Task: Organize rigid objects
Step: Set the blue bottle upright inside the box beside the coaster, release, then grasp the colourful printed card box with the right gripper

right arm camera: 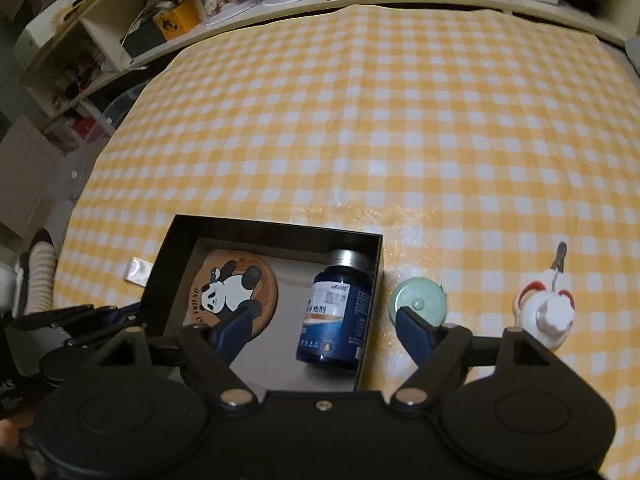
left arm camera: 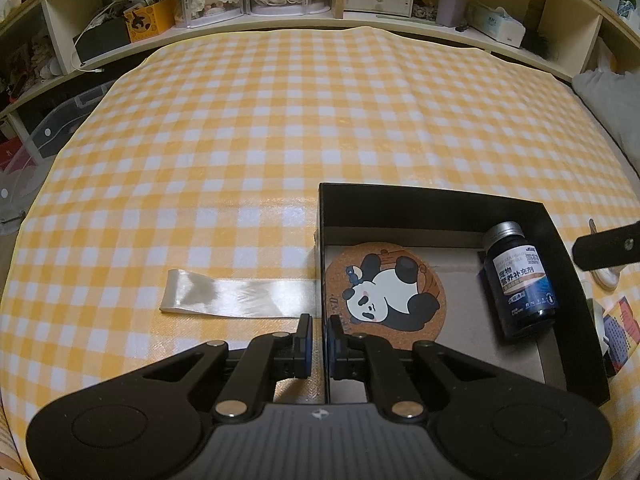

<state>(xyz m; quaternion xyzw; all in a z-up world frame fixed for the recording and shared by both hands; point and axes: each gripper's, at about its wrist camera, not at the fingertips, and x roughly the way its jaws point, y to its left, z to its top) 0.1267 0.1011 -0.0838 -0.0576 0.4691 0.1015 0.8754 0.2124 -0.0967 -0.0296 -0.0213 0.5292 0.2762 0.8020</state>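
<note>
A black open box (left arm camera: pixel 400 196) (right arm camera: pixel 276 230) sits on the yellow checked tablecloth. Inside lie a round cork coaster with a panda (left arm camera: pixel 386 294) (right arm camera: pixel 236 290) and a dark blue supplement bottle (left arm camera: pixel 518 280) (right arm camera: pixel 334 310) on its side. My left gripper (left arm camera: pixel 319 340) is shut on the box's left wall, one finger inside and one outside. My right gripper (right arm camera: pixel 326 320) is open wide above the bottle, empty. A green round tape measure (right arm camera: pixel 420 300) and a white figurine with red parts (right arm camera: pixel 546 312) lie right of the box.
A cream satin ribbon (left arm camera: pixel 236 294) lies flat left of the box. Shelves with dolls, boxes and a tissue pack (left arm camera: pixel 496 24) run behind the table. The right gripper's finger (left arm camera: pixel 606 246) shows at the left wrist view's right edge.
</note>
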